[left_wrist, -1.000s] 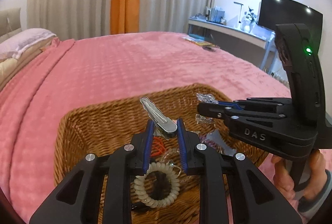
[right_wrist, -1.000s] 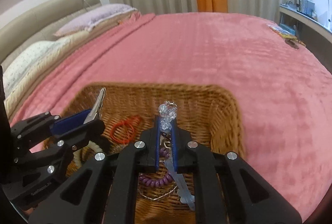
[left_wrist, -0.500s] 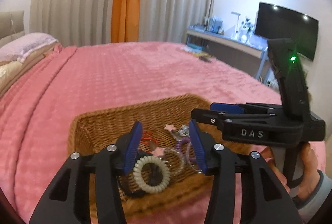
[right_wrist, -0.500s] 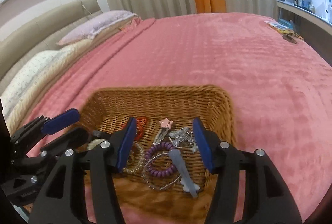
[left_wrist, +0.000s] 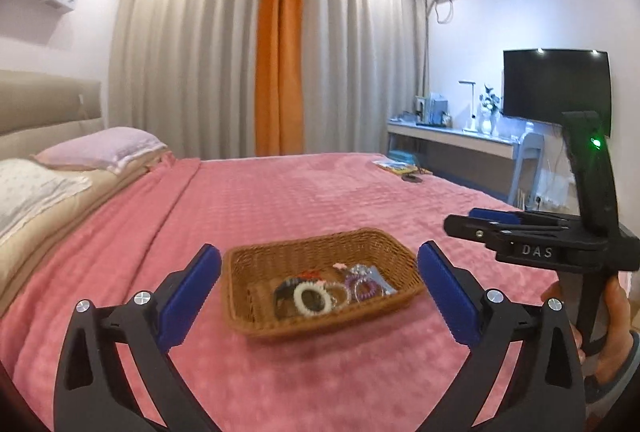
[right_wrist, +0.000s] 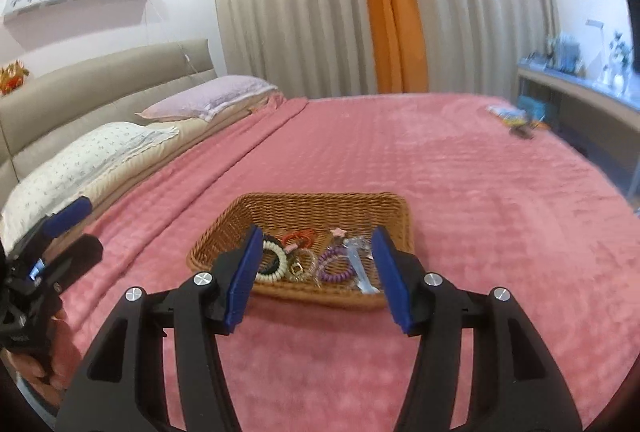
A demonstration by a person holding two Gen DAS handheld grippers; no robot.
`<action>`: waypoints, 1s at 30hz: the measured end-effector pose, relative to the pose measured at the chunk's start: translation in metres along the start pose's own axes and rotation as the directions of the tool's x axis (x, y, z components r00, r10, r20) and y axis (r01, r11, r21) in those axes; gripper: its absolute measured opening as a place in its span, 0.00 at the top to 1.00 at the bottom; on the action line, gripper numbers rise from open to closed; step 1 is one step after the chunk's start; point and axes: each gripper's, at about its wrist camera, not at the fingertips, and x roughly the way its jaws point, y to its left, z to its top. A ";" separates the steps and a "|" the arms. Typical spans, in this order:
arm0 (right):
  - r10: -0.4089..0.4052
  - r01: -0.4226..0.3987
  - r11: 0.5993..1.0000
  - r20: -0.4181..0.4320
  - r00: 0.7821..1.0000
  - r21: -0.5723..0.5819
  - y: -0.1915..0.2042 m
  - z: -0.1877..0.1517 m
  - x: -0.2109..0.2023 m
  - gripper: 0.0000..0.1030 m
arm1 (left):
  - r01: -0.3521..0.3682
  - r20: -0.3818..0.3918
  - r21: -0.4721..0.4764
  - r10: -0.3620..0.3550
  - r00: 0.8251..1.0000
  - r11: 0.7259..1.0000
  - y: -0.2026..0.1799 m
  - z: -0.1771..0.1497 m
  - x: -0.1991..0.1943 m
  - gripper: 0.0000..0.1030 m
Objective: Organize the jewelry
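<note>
I've got both claws off the basket, which sits on the pink bedspread. Left gripper: jaws spread wide, nothing between the pads. Right gripper: also spread, empty.

All the jewelry I can see is inside the basket: cream coil hair tie at 9 o'clock, red bands at 12, purple coil in the middle, silver clip at 3, and a star clip.

No loose pieces visible on the spread near the basket. Looks done or nearly done. Small items at the bed's far corner, 1 o'clock, are too blurred to identify.
</note>
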 end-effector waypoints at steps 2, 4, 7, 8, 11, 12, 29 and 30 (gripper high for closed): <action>-0.025 0.026 0.999 0.028 0.999 -0.023 0.008 -0.011 -0.015 0.47 | -0.030 0.008 -0.005 0.030 1.000 1.000 -0.004 -0.009 -0.014 0.07; -0.059 0.062 0.997 0.064 0.996 -0.044 0.016 -0.025 -0.029 0.43 | -0.069 0.021 0.000 0.069 0.997 0.998 -0.006 -0.017 -0.023 0.07; -0.128 0.136 0.988 0.106 0.986 -0.072 0.027 -0.049 -0.039 0.43 | -0.092 0.035 0.002 0.092 0.995 0.996 -0.012 -0.035 -0.033 0.07; -0.139 0.150 0.986 0.121 0.983 -0.078 0.030 -0.058 -0.040 0.43 | -0.102 0.037 0.003 0.102 0.994 0.995 -0.013 -0.039 -0.035 0.07; -0.161 0.175 0.981 0.148 0.976 -0.087 0.036 -0.077 -0.037 0.43 | -0.153 0.054 -0.001 0.153 0.987 0.988 -0.015 -0.053 -0.034 0.07; -0.151 0.165 0.983 0.149 0.977 -0.084 0.037 -0.080 -0.035 0.43 | -0.159 0.053 -0.009 0.159 0.986 0.987 -0.013 -0.056 -0.034 0.07; -0.120 0.123 0.992 0.079 0.990 -0.032 0.024 -0.103 -0.003 0.42 | -0.244 -0.014 -0.024 0.244 0.970 0.970 -0.004 -0.093 -0.006 0.07; -0.121 0.123 0.992 0.080 0.990 -0.030 0.025 -0.104 -0.003 0.42 | -0.247 -0.020 -0.012 0.247 0.969 0.969 -0.006 -0.095 -0.004 0.07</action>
